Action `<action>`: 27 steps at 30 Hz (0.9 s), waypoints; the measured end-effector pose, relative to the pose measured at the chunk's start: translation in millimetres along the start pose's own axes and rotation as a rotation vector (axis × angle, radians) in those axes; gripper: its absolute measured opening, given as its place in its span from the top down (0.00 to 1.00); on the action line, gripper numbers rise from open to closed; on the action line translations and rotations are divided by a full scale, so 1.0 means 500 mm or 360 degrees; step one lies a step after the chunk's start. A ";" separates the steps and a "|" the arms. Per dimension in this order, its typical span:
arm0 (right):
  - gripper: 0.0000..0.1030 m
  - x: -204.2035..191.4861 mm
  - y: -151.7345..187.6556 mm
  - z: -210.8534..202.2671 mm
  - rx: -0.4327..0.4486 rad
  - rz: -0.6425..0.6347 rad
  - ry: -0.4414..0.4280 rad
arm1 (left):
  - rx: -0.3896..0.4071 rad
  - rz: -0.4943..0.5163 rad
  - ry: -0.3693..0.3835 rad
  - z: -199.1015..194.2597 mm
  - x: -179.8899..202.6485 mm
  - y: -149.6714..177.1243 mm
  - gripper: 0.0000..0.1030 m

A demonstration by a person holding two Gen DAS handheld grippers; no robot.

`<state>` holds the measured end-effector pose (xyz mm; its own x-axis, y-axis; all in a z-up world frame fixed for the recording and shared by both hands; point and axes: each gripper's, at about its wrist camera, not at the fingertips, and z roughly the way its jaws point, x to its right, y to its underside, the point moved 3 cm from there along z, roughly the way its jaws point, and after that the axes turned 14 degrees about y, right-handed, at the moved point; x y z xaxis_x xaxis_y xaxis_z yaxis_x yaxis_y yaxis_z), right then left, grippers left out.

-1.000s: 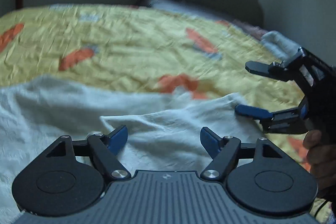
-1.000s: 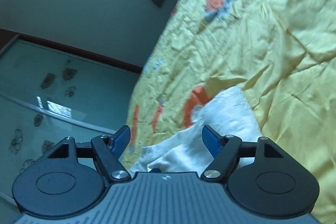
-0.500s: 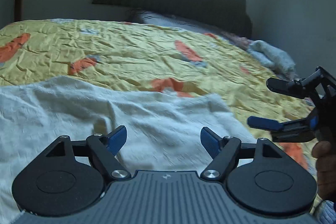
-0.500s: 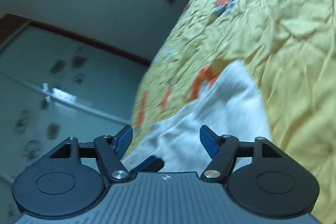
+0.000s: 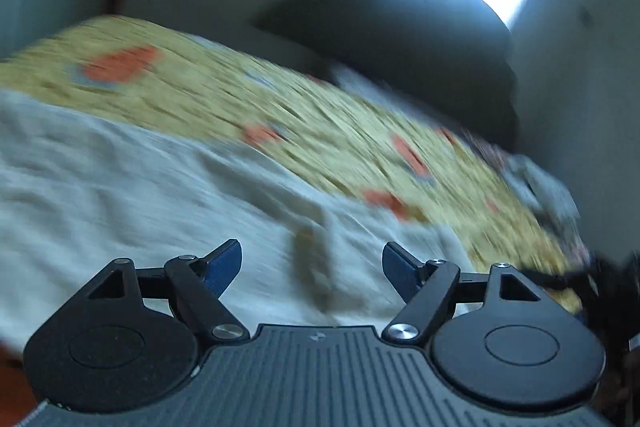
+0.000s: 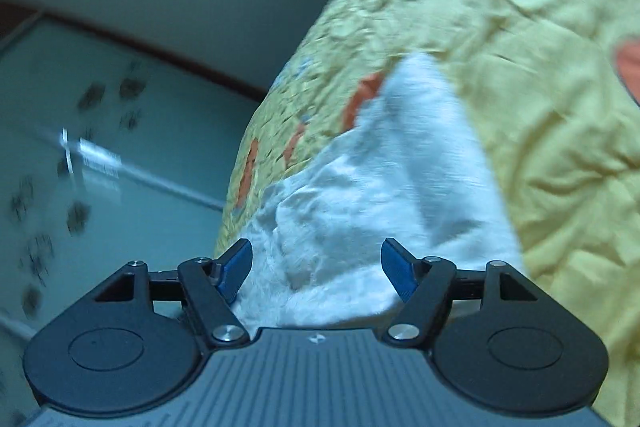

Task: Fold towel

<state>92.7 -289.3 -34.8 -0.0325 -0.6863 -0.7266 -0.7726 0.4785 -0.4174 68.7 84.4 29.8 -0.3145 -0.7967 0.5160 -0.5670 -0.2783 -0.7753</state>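
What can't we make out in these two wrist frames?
- Towel fold state: the left wrist view is motion-blurred, and the frame edge cuts its left side.
- Towel's near edge: in the right wrist view it runs under the right tool body.
- Other tool, left wrist view: a dark smear at the right edge, jaws unreadable.
- Bedspread extent: cropped in both.

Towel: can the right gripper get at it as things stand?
Probably yes. The right gripper has its jaws open, with the white towel lying directly ahead between them on the yellow bedspread; nothing blocks it.
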 end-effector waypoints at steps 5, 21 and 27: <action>0.31 -0.232 0.093 0.104 0.0048 -0.0886 0.0165 | 0.0465 -0.0373 -0.0396 -0.243 -0.144 -0.068 0.22; 0.32 -0.570 0.443 0.412 0.0282 -0.2497 0.0259 | 0.0937 -0.0674 -0.0646 -0.549 -0.259 -0.079 0.06; 0.42 -0.599 0.439 0.437 0.0306 -0.2459 0.0263 | 0.0878 -0.0768 -0.0479 -0.503 -0.283 -0.071 0.06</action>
<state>71.6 141.2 -27.9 0.6083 -0.6037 0.5153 -0.0326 -0.6677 -0.7437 -58.2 341.7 75.8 0.1343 -0.6092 0.7816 -0.1044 -0.7930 -0.6002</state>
